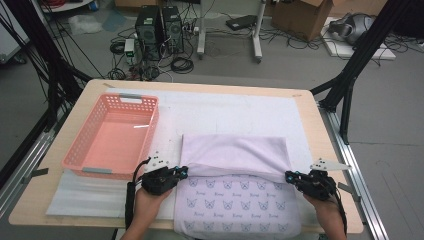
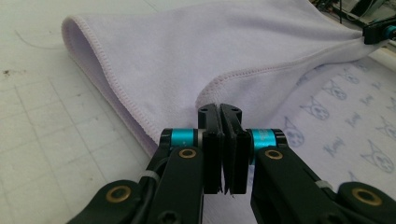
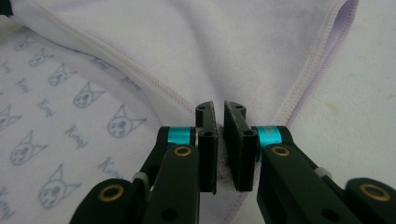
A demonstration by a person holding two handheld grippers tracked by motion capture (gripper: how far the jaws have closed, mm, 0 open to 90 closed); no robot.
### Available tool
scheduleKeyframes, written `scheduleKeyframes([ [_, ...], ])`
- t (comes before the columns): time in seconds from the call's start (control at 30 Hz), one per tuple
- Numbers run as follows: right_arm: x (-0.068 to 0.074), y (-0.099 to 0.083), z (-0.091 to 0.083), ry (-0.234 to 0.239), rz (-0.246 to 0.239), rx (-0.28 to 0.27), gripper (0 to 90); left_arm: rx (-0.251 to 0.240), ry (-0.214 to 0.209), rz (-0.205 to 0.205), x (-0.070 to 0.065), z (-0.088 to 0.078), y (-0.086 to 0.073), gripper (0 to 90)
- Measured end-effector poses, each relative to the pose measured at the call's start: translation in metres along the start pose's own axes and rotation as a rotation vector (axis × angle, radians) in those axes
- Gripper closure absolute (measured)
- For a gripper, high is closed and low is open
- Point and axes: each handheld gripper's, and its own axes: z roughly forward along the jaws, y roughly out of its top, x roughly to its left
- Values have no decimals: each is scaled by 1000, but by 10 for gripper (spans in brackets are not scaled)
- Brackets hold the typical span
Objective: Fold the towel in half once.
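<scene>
Where the high view looks down on the wooden table, a pale lilac towel printed with cat faces lies on a white mat, near the table's front edge, its far half folded back toward the person so the plain underside faces up. Left gripper pinches the folded edge at the towel's left corner; right gripper pinches it at the right corner; the edge hangs stretched between them. Pink plastic basket sits left of the towel, apart from it. Left gripper view: jaws pressed together, stitched hem of the towel caught at their tips, fold curling off to the left, printed side below right; the other gripper grips the far corner. Right gripper view: jaws nearly closed, a thin wad of towel cloth clamped in the narrow gap, hems running off on both sides.
</scene>
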Motion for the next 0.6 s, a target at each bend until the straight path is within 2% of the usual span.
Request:
scheduleKeyframes([
  [0.13, 7, -7, -8, 16, 8, -1, 834, -6, 0, -7, -5, -10, -9, 870],
  [0.23, 14, -13, -13, 18, -11, 4, 834, -9, 0, -23, -10, -16, -14, 870],
  [0.6, 34, -31, -36, 36, -28, 9, 834, -15, -6, -21, -36, -44, -31, 870],
])
